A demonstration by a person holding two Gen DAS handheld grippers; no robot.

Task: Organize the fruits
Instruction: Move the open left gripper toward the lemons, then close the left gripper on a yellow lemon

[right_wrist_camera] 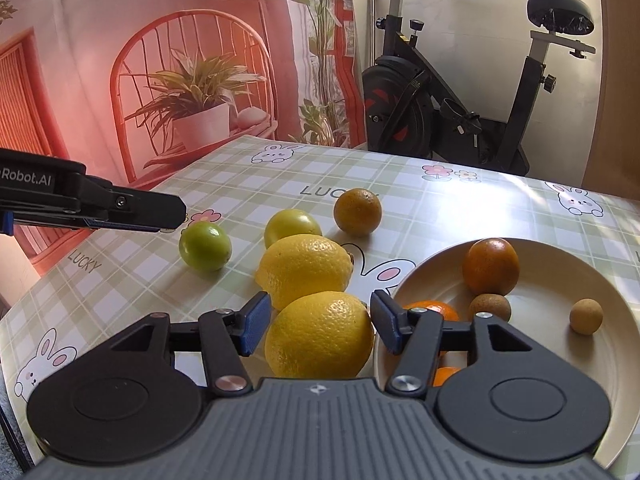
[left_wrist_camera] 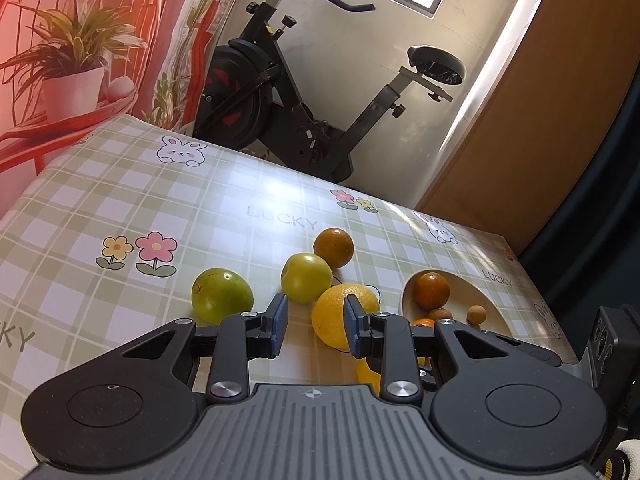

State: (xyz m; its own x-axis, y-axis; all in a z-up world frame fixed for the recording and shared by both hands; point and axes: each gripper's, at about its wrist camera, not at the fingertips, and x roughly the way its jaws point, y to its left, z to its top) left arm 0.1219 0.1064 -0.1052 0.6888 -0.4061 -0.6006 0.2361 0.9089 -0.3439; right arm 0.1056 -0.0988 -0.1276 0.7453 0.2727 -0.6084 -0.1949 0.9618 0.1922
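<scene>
Two lemons lie on the checked tablecloth. The near lemon (right_wrist_camera: 320, 336) sits between the blue pads of my right gripper (right_wrist_camera: 320, 320), which is open, its pads just beside the peel. The far lemon (right_wrist_camera: 304, 268) lies behind it. A green fruit (right_wrist_camera: 205, 246), a yellow-green fruit (right_wrist_camera: 292, 226) and an orange (right_wrist_camera: 357, 212) lie further back. My left gripper (left_wrist_camera: 316, 316) hovers with its jaws narrowly apart and nothing between them; the lemon (left_wrist_camera: 340, 314) lies beyond its right finger. The left gripper (right_wrist_camera: 172, 214) also shows from the side above the green fruit.
A cream plate (right_wrist_camera: 560, 280) at the right holds a dark orange (right_wrist_camera: 491, 266), two small brown round fruits (right_wrist_camera: 489, 307) and mandarins (right_wrist_camera: 432, 310) partly hidden by my finger. An exercise bike (left_wrist_camera: 304, 120) stands past the table's far edge. A printed backdrop (right_wrist_camera: 120, 60) hangs at the left.
</scene>
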